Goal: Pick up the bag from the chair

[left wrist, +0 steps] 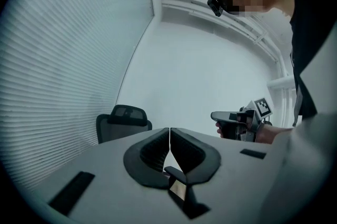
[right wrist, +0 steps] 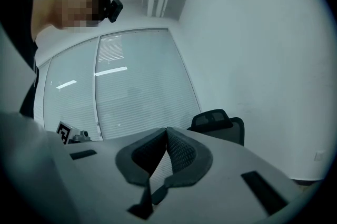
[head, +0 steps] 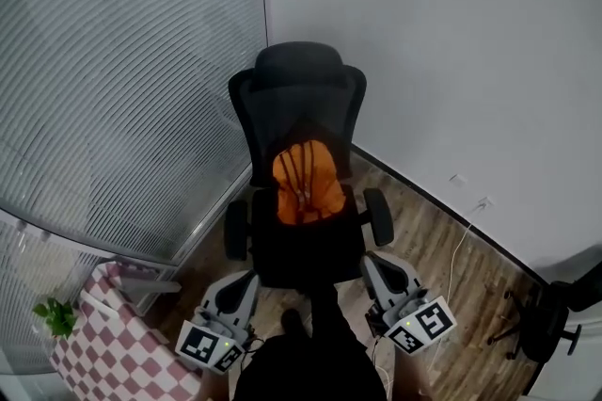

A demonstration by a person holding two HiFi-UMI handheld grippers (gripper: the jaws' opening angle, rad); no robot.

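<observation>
Orange bag (head: 306, 184) on black chair (head: 299, 98) seat, at 1 o'clock from left gripper (head: 246, 279), 11 o'clock from right gripper (head: 374, 262), apart from both, each clenched tight, nothing between jaws

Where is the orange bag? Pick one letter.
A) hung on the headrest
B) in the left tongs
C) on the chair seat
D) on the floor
C: the orange bag lies on the black chair, on its seat against the backrest; the left tongs and right tongs are shut and empty.

Checkered cloth (head: 111, 350) beside plant (head: 55, 316)
</observation>
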